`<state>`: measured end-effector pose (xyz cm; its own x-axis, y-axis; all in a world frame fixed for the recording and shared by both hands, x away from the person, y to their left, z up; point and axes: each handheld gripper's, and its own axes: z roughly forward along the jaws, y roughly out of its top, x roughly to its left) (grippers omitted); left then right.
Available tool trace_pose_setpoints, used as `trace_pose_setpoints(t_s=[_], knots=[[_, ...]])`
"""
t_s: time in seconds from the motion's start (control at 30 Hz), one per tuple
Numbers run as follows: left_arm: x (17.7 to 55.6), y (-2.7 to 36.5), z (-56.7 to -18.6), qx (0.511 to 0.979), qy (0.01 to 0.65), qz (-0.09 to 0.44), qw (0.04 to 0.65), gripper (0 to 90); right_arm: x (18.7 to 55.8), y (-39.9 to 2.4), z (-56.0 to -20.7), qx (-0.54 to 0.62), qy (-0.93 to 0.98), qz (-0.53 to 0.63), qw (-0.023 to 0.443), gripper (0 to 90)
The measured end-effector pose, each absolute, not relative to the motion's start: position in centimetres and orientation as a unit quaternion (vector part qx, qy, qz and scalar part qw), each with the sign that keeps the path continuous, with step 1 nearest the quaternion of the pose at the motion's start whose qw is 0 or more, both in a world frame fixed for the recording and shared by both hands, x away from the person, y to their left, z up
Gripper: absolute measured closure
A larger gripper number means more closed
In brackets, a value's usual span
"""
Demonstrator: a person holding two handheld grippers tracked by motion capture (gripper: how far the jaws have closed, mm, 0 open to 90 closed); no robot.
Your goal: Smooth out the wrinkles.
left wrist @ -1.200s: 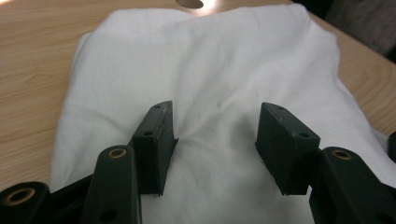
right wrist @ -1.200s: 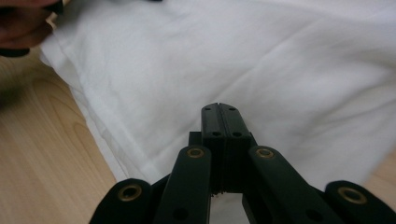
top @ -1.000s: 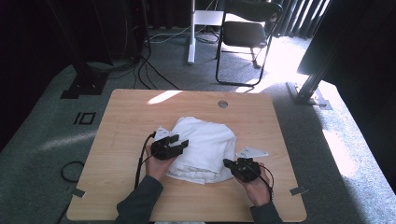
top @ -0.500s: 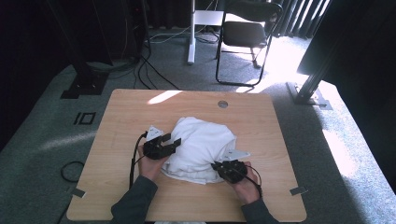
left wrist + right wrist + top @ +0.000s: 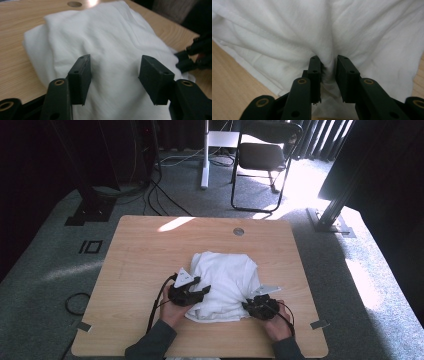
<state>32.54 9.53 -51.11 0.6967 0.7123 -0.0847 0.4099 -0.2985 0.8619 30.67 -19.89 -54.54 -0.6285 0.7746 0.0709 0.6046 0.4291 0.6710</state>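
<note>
Centrally, a light wooden rectangular table (image 5: 150,250) carries a crumpled white cloth garment (image 5: 225,282), lying toward its near edge between both hands. At the cloth's left edge, the left gripper (image 5: 202,291) hovers with jaws spread, having just been opening, nothing between them. The right gripper (image 5: 248,305) pinches a cloth fold, its jaws just loosened slightly.

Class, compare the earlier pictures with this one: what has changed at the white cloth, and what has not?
The right gripper came down to the white cloth's near right edge, its jaws just reopening slightly, pinching a fold. The left gripper, jaws apart and opening, shifted along the left side. The table is unchanged.
</note>
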Motion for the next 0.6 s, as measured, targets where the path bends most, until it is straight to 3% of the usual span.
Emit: trace_pose_setpoints(t_s=[0.37, 0.6], knots=[[34.3, 9.4, -52.2, 0.788, 0.363, 0.209, 0.45, 41.2, 33.1, -18.5, -54.6, 0.431, 0.823, 0.339, 0.148, 70.9], [38.6, 12.0, -51.6, 0.774, 0.405, 0.229, 0.429, 39.7, 36.6, -15.5, -54.7, 0.433, 0.817, 0.351, 0.147, 71.1]])
